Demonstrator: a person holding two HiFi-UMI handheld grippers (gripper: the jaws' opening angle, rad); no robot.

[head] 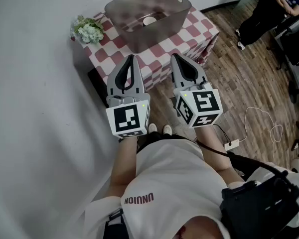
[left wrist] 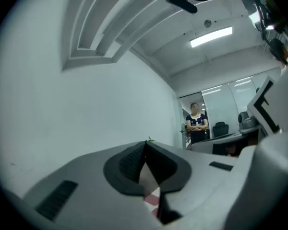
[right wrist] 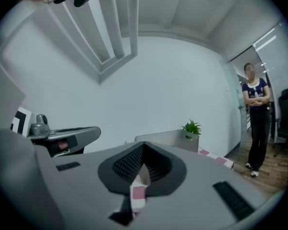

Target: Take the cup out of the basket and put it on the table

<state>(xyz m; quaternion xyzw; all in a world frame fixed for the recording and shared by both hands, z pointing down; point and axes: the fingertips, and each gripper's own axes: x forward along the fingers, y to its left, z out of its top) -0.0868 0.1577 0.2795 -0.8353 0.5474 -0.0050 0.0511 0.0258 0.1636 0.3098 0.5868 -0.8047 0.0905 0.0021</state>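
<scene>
one checkered table [head: 192,34] carries everything, and we take the grey translucent basket [head: 177,16] on it as our landmark. the left gripper [head: 131,59] and right gripper [head: 175,59] hang side by side on the near side of the basket, well short of its rim. each has its jaws pressed together at the tips and grips nothing; only a sliver of checkered cloth shows through the gap. a small bunch of pale flowers [head: 88,32] sits just left of the basket. the cup [head: 149,20] is inside the basket, low down, showing as a pale oval; we cannot tell if it stands upright.

we judge the step in hand to be the reach. we should spread one gripper's jaws before crossing the rim, come down from above the basket, and close on the cup's wall. the basket looks deep, so we should lift straight up until clear, lest the cup catch the rim or drag the basket.
</scene>
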